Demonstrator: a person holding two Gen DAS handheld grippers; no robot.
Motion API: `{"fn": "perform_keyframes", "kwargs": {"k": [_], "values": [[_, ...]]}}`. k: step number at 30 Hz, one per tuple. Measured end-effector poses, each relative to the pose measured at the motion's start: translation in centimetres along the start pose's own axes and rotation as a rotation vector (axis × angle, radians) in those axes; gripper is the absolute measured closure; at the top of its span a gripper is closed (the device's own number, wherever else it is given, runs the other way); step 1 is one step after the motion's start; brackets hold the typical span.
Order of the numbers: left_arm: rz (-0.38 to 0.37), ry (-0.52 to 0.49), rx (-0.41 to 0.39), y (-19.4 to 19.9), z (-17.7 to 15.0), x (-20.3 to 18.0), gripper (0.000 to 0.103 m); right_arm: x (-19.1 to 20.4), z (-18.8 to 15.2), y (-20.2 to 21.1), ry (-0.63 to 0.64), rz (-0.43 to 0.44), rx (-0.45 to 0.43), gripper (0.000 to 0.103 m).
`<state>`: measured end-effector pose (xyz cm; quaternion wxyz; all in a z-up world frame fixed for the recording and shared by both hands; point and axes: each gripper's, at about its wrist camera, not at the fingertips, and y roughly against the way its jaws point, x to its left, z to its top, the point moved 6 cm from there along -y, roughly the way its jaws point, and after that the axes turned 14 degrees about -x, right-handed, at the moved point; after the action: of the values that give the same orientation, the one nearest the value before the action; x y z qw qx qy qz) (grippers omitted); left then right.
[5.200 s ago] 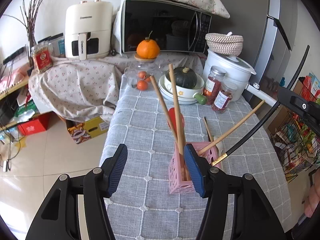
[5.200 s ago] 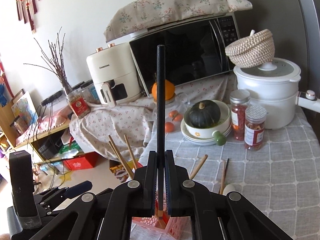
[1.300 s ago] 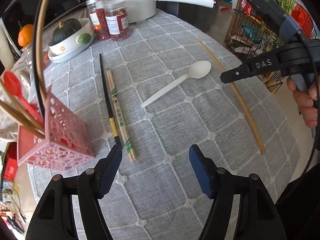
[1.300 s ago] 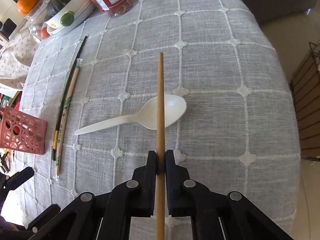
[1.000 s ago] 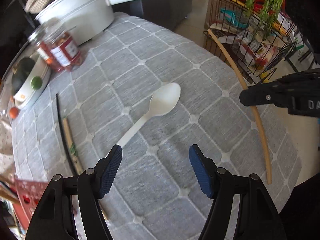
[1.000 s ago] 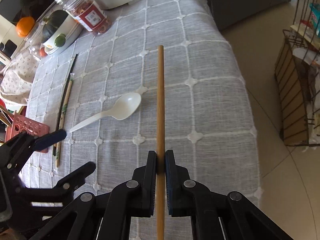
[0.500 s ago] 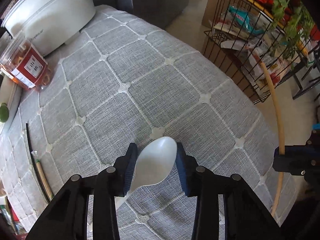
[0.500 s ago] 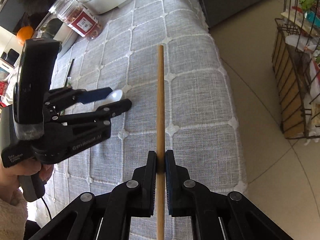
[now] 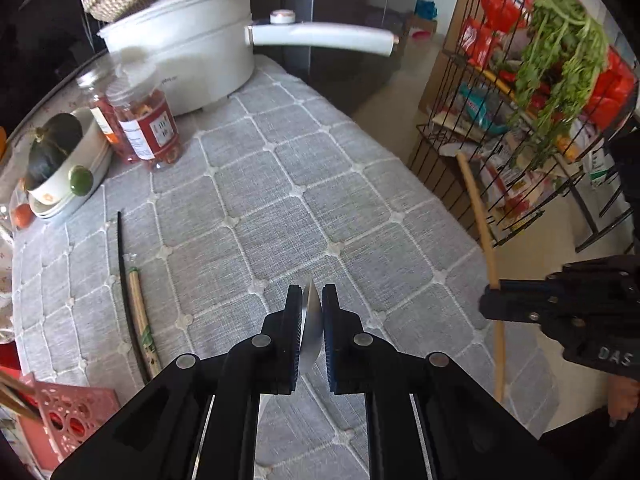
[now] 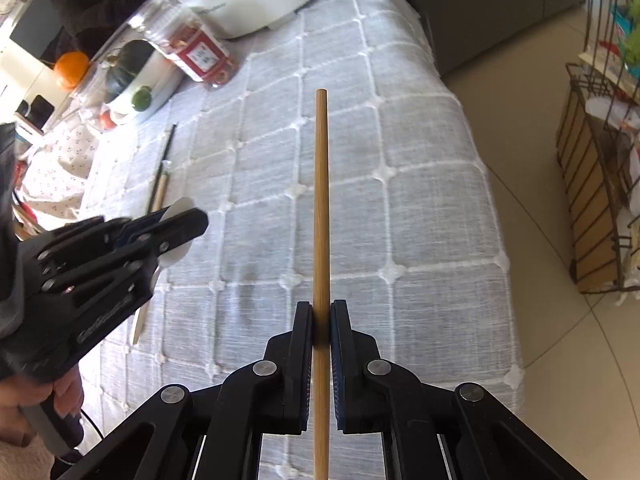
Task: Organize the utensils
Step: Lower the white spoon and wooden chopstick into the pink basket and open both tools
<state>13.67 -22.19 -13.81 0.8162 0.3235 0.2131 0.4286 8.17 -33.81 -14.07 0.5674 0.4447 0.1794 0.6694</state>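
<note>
Grey quilted tablecloth (image 9: 280, 184). Nearest: left gripper (image 9: 311, 300), jaws pinching white spoon (image 9: 310, 328) edge-on above the cloth; right gripper (image 10: 320, 312), jaws clamped on bamboo chopstick (image 10: 321, 200). Left: pink basket (image 9: 68, 412), loose chopsticks (image 9: 136, 300). Far: jars (image 9: 148, 128), white pot (image 9: 180, 48).

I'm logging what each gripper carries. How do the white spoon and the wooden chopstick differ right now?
The white spoon is pale plastic with a broad bowl; the wooden chopstick is a thin tan rod. The left gripper pinches the spoon's bowl; the right gripper clamps the chopstick partway along, most of it projecting forward. Both are held above the grey tablecloth.
</note>
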Motion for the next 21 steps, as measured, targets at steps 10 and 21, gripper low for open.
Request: {"fn": "perform_keyframes", "kwargs": {"k": [10, 21], "values": [[-0.116, 0.109, -0.312, 15.2, 0.7, 2.0, 0.093, 6.9, 0.7, 2.9, 0.103, 0.065, -0.131, 0.096], [-0.124, 0.344, -0.789, 24.3, 0.7, 12.5, 0.093, 13.7, 1.4, 4.6, 0.162, 0.115, -0.280, 0.096]]}}
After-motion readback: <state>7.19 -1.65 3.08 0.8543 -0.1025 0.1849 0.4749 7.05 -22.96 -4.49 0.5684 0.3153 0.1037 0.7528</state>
